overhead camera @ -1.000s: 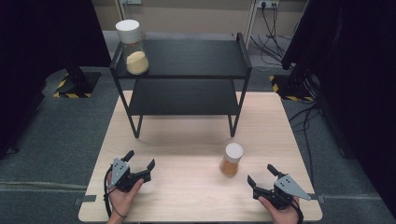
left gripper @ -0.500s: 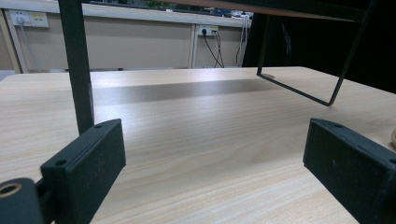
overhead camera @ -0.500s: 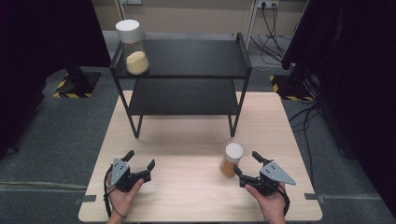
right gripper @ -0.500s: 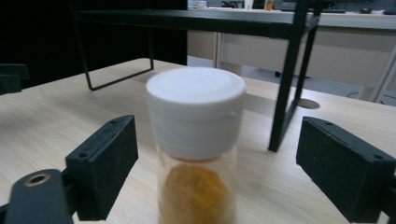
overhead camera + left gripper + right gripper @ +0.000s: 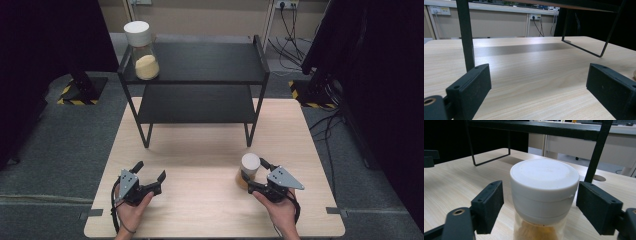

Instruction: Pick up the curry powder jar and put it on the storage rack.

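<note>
The right gripper (image 5: 256,175) now has the small jar (image 5: 248,171) between its jaws; they have just been closing, yet in the right gripper view a narrow gap shows on each side of the jar's white lid (image 5: 544,178), so the pads (image 5: 488,202) are apart and not pressing on it. A second ago this gripper sat near the table's front right corner, well clear of the jar and spread wide; since then it has slid in toward the jar from the right. The jar stands upright on the table (image 5: 200,210), right of centre toward the front edge, where it stood before, tan powder visible through its glass. The left gripper (image 5: 149,177), near the front left corner, has not moved and its jaws stand wide apart over bare wood. Behind, the black shelf (image 5: 200,65) sits along the table's far edge as before, with the large jar (image 5: 142,50) at the left end of its top tier
</note>
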Demonstrator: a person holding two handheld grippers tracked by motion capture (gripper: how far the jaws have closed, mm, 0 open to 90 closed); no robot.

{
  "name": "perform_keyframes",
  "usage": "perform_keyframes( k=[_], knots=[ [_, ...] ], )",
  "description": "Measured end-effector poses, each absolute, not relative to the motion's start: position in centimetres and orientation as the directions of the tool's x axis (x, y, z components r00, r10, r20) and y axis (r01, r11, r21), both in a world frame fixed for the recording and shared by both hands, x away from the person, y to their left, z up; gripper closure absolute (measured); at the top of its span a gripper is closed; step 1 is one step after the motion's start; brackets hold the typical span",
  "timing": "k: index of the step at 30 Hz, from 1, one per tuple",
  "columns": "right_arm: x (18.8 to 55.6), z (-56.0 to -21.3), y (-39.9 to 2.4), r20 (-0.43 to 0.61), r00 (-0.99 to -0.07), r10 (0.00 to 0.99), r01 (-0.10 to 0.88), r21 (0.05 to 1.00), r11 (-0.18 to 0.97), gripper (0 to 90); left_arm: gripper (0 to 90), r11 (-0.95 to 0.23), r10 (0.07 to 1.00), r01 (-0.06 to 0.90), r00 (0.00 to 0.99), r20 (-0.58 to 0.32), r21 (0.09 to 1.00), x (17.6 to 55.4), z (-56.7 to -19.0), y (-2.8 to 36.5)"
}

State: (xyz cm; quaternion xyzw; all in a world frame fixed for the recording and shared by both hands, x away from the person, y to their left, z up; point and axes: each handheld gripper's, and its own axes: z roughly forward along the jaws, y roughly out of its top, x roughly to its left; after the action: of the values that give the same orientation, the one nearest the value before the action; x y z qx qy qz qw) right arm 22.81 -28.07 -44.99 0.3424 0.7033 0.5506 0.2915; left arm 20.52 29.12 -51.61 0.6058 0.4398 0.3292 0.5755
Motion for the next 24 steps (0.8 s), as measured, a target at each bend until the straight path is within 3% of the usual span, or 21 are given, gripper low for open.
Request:
perform_keyframes(
  k=[9,24],
  knots=[
    [23.5,-45.1,-27.7,-0.050,-0.596,0.802,0.161,0.970,0.180,33.3,5.8,0.041,0.913,0.151,0.396,-0.098,0.988,20.5,-51.6,29.0],
    [22.6,-44.5,-27.0,-0.057,-0.585,0.809,0.140,0.975,0.171,34.0,5.7,0.036,0.914,0.150,0.395,-0.094,0.988,20.5,-51.6,29.0]
  ],
)
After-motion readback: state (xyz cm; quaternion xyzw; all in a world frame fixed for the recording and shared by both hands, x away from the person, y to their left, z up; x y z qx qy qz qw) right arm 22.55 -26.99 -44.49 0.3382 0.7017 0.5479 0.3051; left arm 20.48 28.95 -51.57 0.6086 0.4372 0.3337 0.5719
